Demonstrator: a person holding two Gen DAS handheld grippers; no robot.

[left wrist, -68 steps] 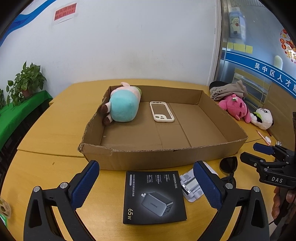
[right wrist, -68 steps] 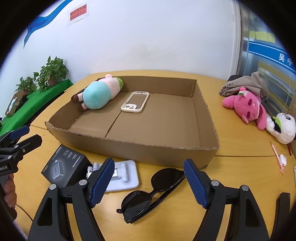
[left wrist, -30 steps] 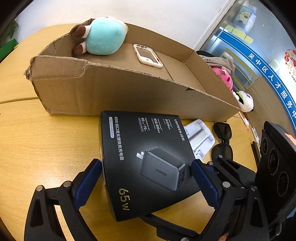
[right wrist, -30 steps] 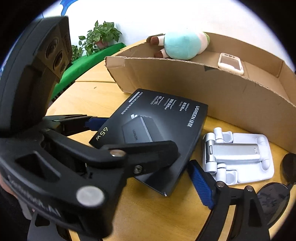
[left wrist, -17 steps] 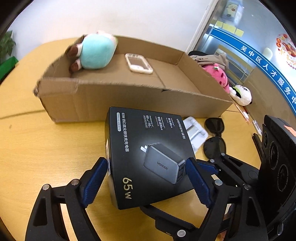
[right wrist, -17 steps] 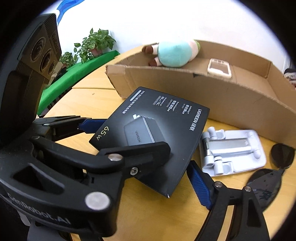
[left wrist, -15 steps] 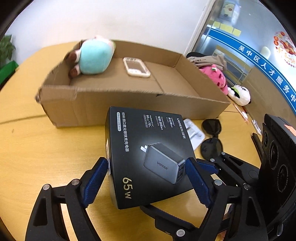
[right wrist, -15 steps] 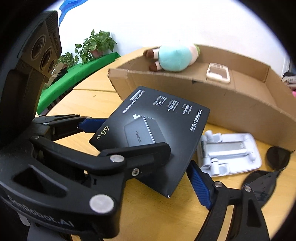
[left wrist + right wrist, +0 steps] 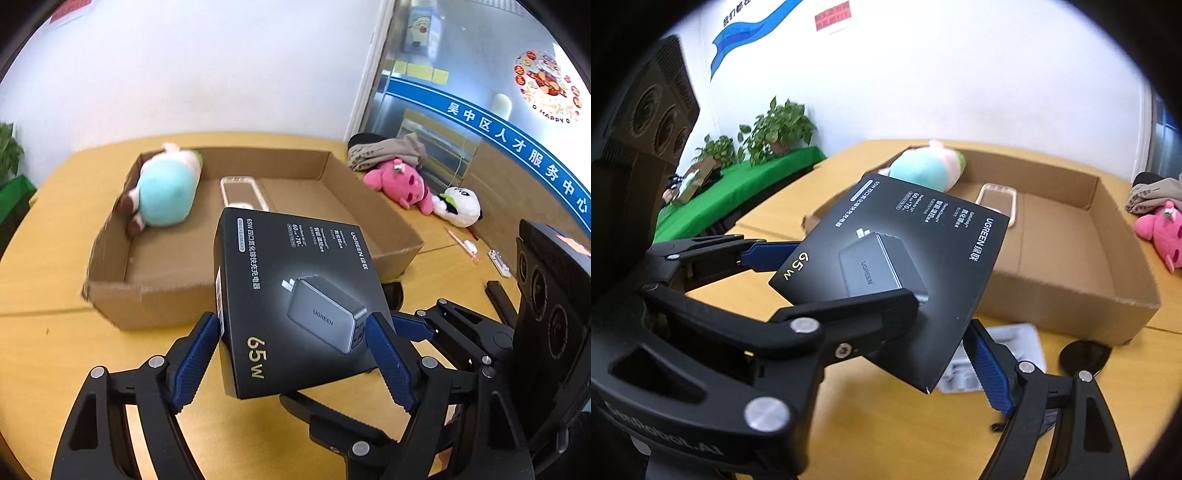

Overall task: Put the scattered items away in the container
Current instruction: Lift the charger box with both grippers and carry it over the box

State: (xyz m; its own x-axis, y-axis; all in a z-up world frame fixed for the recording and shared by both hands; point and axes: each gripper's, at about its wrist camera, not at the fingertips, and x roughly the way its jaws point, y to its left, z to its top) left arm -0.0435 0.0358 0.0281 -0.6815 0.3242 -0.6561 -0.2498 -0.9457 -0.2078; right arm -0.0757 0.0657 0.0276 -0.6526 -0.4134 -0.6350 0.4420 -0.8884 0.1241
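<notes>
Carrying the black charger box (image 9: pixel 295 299) clear of the table, the left gripper (image 9: pixel 291 354) is closing on its sides while the right gripper (image 9: pixel 942 325) clamps it too. Plush (image 9: pixel 166 192) and phone case (image 9: pixel 242 192) already lie in the cardboard tray (image 9: pixel 388 218) at twelve o'clock; stand (image 9: pixel 993 354) and sunglasses (image 9: pixel 1084 356) remain outside.

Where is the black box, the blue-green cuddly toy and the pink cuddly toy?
black charger box (image 9: pixel 295 295), left wrist view, middle of its printed top.
teal plush toy (image 9: pixel 166 192), left wrist view, its round body.
pink plush toy (image 9: pixel 399 181), left wrist view, its head.
</notes>
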